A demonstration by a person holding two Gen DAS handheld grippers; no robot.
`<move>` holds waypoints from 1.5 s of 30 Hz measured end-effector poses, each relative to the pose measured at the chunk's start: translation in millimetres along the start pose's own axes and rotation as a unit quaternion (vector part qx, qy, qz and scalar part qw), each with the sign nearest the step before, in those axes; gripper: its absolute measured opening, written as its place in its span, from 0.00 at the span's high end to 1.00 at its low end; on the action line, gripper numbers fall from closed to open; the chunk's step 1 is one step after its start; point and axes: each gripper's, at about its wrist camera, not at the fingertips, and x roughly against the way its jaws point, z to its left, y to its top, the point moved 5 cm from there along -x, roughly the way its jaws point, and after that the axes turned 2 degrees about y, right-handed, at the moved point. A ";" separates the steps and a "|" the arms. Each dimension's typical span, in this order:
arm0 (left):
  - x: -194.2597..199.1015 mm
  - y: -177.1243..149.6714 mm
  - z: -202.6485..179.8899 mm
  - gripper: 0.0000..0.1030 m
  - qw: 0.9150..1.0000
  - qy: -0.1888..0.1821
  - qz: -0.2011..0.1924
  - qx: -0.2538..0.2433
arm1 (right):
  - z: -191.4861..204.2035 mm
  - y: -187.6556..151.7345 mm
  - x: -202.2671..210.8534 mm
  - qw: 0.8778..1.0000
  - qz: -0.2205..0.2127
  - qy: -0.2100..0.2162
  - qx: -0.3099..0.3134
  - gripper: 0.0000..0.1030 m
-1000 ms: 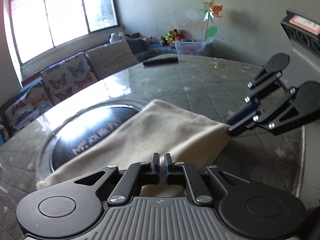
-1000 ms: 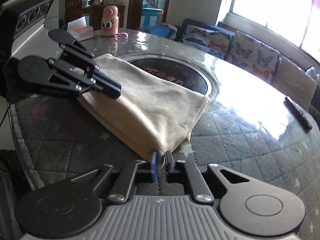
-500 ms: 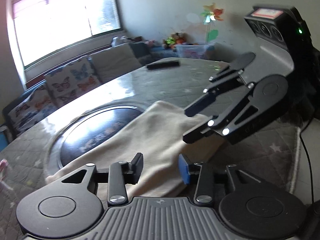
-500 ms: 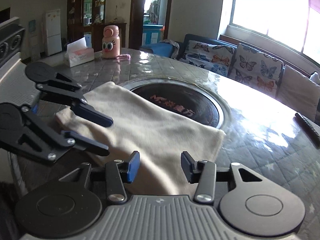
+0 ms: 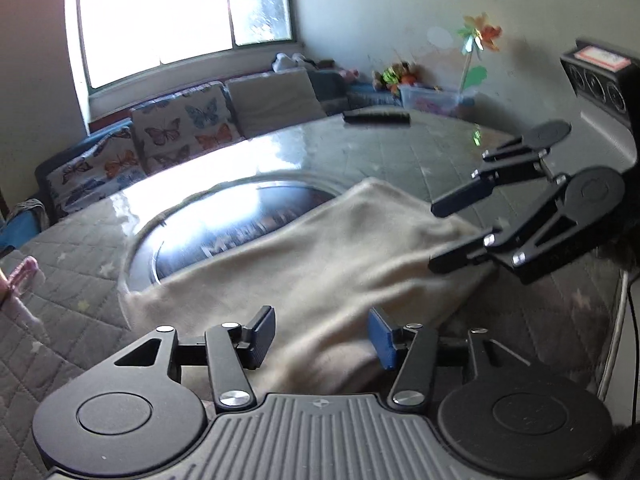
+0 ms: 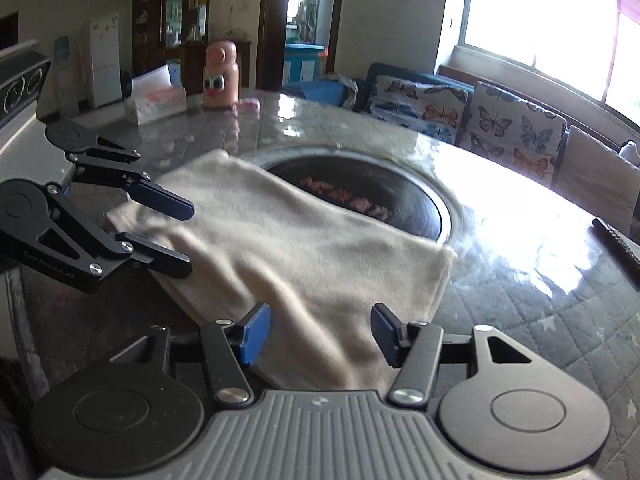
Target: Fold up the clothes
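Observation:
A folded cream cloth [image 5: 320, 256] lies flat on the round table, partly over the dark centre disc; it also shows in the right wrist view [image 6: 304, 252]. My left gripper [image 5: 322, 338] is open and empty, held just above the cloth's near edge. My right gripper [image 6: 318, 336] is open and empty above the cloth's other near edge. Each gripper shows in the other's view: the right gripper [image 5: 444, 236] at the cloth's right end, the left gripper [image 6: 188, 240] at the cloth's left end, both with jaws apart.
The grey quilted table [image 5: 420, 160] has a dark round centre disc [image 6: 360, 192]. A remote [image 5: 376, 117] lies at the far edge. A pink bottle [image 6: 221, 76] and a tissue box [image 6: 154, 98] stand at the table's far side. A butterfly-print sofa [image 6: 480, 116] runs under the window.
Both grippers were shut on the cloth's corners one second ago. They have let go, opened wide and lifted back; the cloth now lies flat.

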 end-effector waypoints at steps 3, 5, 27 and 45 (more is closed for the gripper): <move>-3.2 2.3 9.3 0.40 1.000 0.015 0.000 0.018 | 3.4 10.6 -4.6 1.000 -0.017 0.012 -0.013 0.37; -7.1 -1.7 18.3 0.39 0.999 0.022 0.010 0.036 | 5.7 12.2 -10.6 1.000 -0.017 0.019 -0.016 0.33; -31.8 14.7 78.6 0.34 0.990 0.057 0.025 0.128 | -22.3 33.9 -40.7 0.997 -0.016 0.013 -0.077 0.17; -50.2 3.9 82.4 0.27 0.989 0.071 0.048 0.120 | 34.9 6.5 -21.7 0.996 -0.005 0.028 0.084 0.14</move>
